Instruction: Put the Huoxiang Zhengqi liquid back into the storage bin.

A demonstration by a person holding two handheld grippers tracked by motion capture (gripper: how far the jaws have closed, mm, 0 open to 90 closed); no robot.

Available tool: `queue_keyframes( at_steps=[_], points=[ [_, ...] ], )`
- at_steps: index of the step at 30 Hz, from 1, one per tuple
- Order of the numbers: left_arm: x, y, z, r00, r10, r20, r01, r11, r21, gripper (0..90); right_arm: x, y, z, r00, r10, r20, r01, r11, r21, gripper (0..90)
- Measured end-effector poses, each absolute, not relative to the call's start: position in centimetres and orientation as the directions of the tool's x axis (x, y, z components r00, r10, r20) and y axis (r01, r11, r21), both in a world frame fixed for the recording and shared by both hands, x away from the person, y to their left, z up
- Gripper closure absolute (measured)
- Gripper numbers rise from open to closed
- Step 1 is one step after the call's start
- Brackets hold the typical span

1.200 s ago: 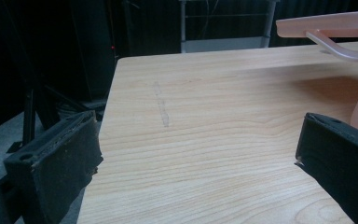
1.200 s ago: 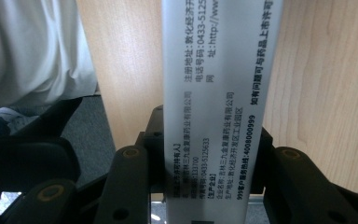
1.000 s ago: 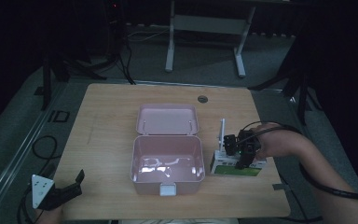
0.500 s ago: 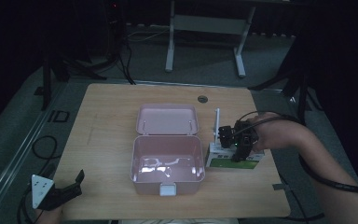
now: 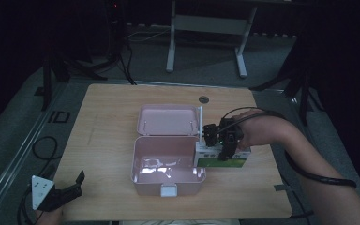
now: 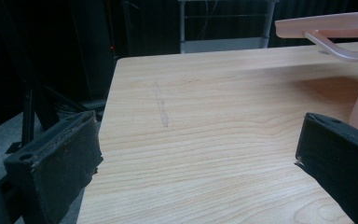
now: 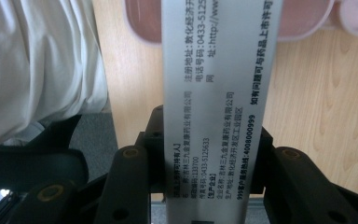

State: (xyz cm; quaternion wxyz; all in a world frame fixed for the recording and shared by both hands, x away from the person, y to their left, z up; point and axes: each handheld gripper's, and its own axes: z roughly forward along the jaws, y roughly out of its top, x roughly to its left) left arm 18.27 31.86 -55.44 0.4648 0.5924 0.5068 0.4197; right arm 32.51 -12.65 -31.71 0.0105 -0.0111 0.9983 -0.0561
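Resting at the table's seven o'clock corner, the left tongs gape with nothing between them. The open pink box sits centre; at its three o'clock, the right tongs clamp the green-and-white carton.

1 pink box, 1 medicine carton, 2 grippers.

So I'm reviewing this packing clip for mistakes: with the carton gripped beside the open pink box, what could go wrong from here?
1. The right gripper holds the green-and-white carton right against the pink box's right wall; swinging it in low could knock the box aside.
2. The raised lid stands just behind, so a high approach may catch it.
3. The left gripper hangs open at the table's near-left corner, not steadying the box.
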Motion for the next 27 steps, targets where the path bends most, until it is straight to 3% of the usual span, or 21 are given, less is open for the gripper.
queue_keyframes(
  at_steps=[27],
  points=[
    [18.2, 31.9, -55.4, 0.138, 0.99, 0.022, 0.206, -0.051, 0.977, 0.1, 31.9, -4.0, -32.6, -0.994, -0.106, -0.013, -0.104, 0.989, -0.103, 63.1]
  ],
)
